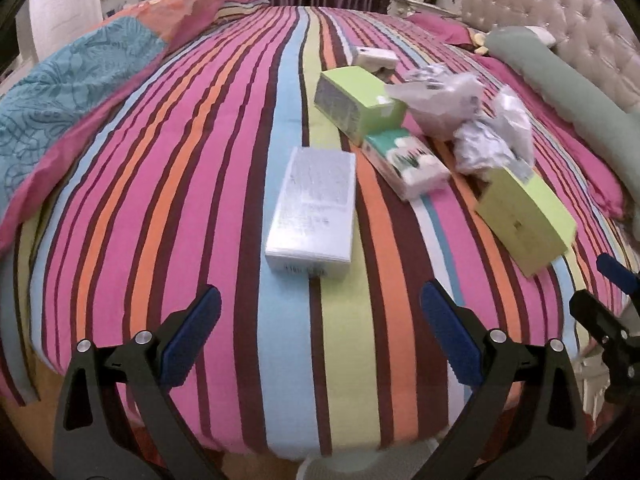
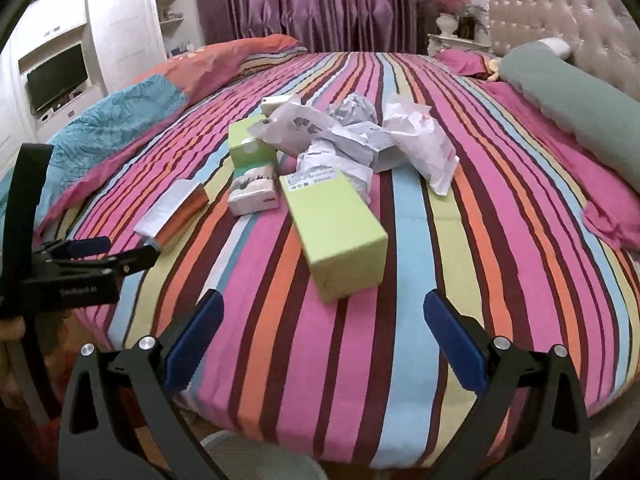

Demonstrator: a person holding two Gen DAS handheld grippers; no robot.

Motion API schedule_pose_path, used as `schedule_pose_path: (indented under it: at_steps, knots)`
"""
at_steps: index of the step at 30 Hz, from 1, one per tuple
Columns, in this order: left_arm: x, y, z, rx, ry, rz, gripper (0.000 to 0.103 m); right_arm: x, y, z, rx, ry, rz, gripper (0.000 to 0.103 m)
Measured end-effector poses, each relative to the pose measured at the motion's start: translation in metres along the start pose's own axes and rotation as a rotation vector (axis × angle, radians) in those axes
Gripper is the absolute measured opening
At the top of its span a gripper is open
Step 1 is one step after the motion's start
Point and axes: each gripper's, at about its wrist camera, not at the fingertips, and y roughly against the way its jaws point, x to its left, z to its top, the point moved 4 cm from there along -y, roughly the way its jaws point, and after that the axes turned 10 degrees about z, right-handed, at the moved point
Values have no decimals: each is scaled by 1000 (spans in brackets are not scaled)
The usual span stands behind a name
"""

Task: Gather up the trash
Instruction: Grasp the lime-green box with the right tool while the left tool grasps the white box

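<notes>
Both claws spread, empty — left gripper (image 1: 320,312) near white box (image 1: 312,210); right gripper (image 2: 322,316) seemingly near green box (image 2: 336,232)

I see the bed (image 2: 400,360) carrying a trash cluster mid-surface. Nearest me lies a long box (image 2: 336,232); left of it a tissue pack (image 2: 254,194), further left a flat box (image 2: 172,212). Crumpled bags (image 2: 360,136) sit behind. Bolster (image 2: 580,108) far right.

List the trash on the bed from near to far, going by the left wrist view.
White box → long green box at right → tissue pack → green box → small white box. The crumpled bags overlap, so they are left out.
</notes>
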Motion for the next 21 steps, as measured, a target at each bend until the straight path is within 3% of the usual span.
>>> schedule_pose_path:
  at_steps: [13,18,19,21]
  knots:
    - [-6,-43,35,25,-40,60,97,-9,-48,20,83,59,18,93]
    - [-11,-57,37,36,-81,99,95,-12,-66,23,128,65,0,78]
    - [-12,-59,36,38,-89,104,92,-13,-69,23,135,66,-6,75]
    - [-15,-61,35,37,-104,91,80,-14,-74,23,154,63,-7,59]
